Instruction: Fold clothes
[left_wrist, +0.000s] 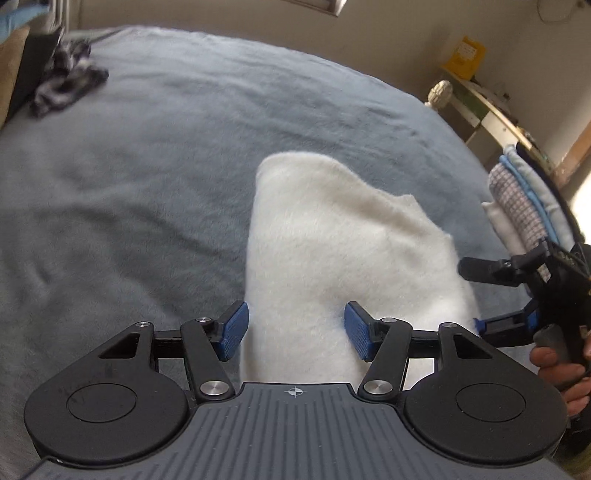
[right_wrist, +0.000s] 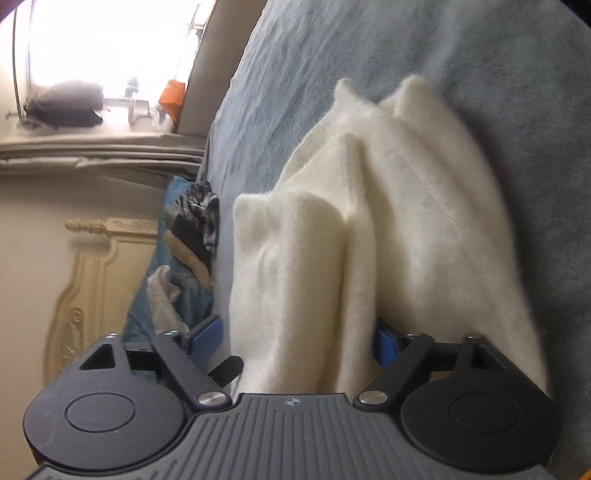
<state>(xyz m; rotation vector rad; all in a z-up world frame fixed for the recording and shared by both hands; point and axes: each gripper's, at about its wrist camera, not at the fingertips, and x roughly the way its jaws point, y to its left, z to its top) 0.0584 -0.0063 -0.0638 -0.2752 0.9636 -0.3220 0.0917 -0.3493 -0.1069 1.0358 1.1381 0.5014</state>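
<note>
A thick, fluffy white cloth (left_wrist: 332, 240) lies folded on the grey-blue bed cover (left_wrist: 129, 177). Its near end fills the gap between the blue pads of my left gripper (left_wrist: 295, 330), which press on it from both sides. In the right wrist view the same white cloth (right_wrist: 369, 203) rises in folds between the jaws of my right gripper (right_wrist: 295, 339). The right pad touches the cloth, while the left pad (right_wrist: 207, 336) stands a little off its edge. The left wrist view shows my right gripper (left_wrist: 471, 297) at the cloth's right edge, held by a hand (left_wrist: 554, 365).
A stack of folded clothes (left_wrist: 517, 206) sits at the bed's right edge. A black-and-white patterned garment (left_wrist: 66, 81) lies at the far left, seen also as the patterned garment (right_wrist: 199, 210) among other clothes. A shelf (left_wrist: 487, 110) and a carved headboard (right_wrist: 96, 288) border the bed.
</note>
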